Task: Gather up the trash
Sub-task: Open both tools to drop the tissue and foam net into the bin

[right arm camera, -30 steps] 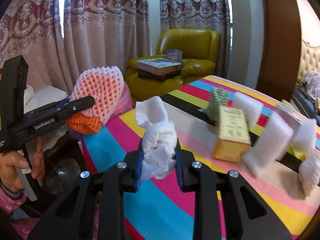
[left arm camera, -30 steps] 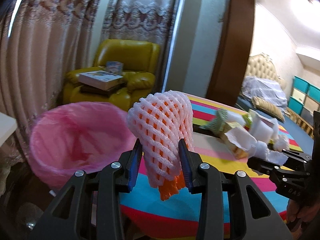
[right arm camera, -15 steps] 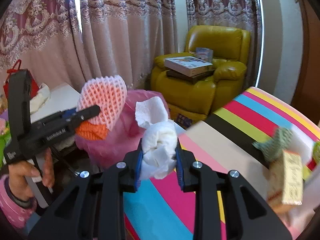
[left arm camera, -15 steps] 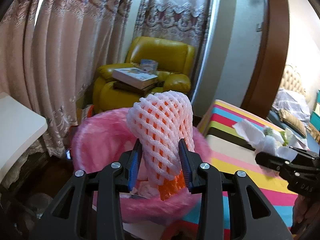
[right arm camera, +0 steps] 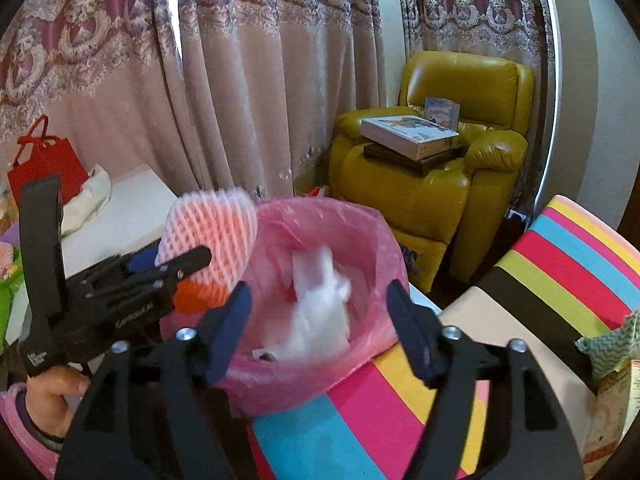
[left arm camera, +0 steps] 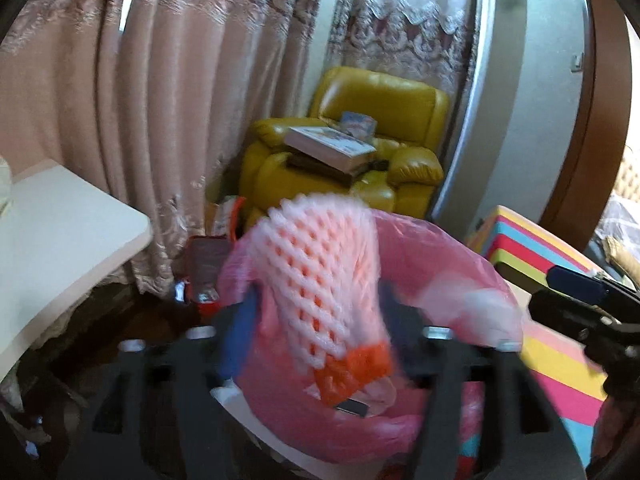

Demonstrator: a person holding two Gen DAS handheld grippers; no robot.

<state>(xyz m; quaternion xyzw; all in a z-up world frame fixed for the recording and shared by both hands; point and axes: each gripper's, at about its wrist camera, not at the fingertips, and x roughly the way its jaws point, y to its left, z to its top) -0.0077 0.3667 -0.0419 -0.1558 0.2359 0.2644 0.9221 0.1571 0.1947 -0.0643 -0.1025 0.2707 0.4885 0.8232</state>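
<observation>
Over the pink bin point(right arm camera: 320, 216) both tools are opening — foam net point(left arm camera: 320, 276) and tissue point(right arm camera: 320, 312) loose.

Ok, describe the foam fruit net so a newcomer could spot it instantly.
Find the yellow armchair by the curtains; in front of it stands a bin with a pink bag. At its left rim, by the opening left tongs, is the foam net: pale pink lattice, orange bottom, unlike the plain white tissue.
</observation>
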